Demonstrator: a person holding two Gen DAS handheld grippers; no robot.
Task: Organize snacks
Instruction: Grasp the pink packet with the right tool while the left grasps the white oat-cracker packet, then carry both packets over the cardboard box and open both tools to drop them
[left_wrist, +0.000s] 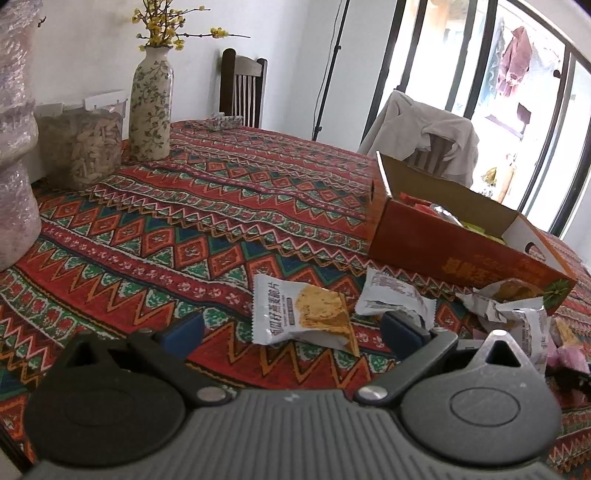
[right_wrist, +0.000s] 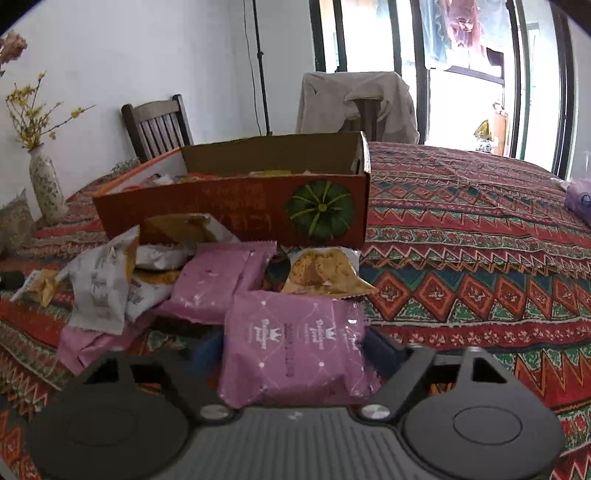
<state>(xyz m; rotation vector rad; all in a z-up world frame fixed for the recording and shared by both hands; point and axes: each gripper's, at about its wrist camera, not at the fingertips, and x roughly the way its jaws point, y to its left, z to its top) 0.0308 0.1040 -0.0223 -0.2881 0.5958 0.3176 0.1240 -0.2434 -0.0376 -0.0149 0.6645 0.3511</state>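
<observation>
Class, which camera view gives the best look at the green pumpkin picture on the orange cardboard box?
The right wrist view. There the pumpkin picture faces the camera whole on the orange cardboard box. The left wrist view sees that box at a steep angle, with only a sliver of green at its near corner.

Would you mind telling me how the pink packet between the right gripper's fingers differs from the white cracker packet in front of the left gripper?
The pink packet is plain pink with a small crown print; the white packet shows pictured crackers and dark lettering. The pink packet sits between the right gripper's fingers; the white packet lies just beyond the left gripper's open fingers, untouched. Both are sealed snacks outside the orange box.
</observation>
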